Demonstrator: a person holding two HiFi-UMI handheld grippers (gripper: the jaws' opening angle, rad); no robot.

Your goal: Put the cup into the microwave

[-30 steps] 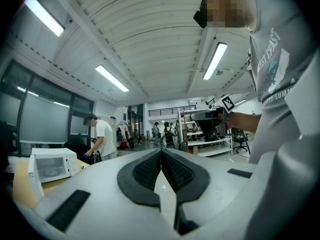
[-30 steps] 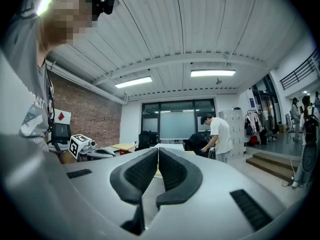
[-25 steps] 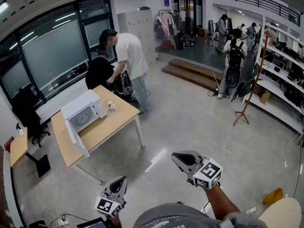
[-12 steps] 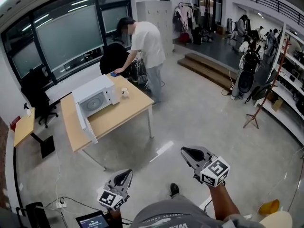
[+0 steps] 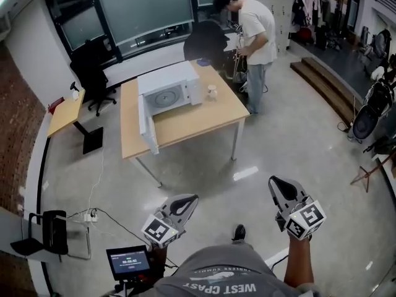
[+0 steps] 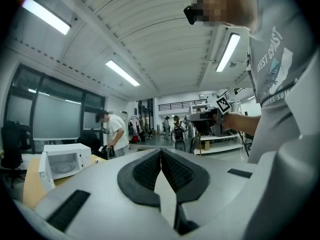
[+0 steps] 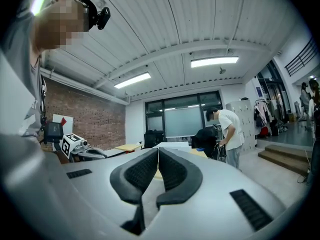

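Presently: left gripper, black ribbed pads pressed together, nothing between them; right gripper, likewise closed and empty. Both are carried level, presumably because the light wooden table is not yet within reach. Small white cup: upright on that table, just beside the white microwave oven. Microwave door stands open, judged ready for loading; cavity shows only its turntable.
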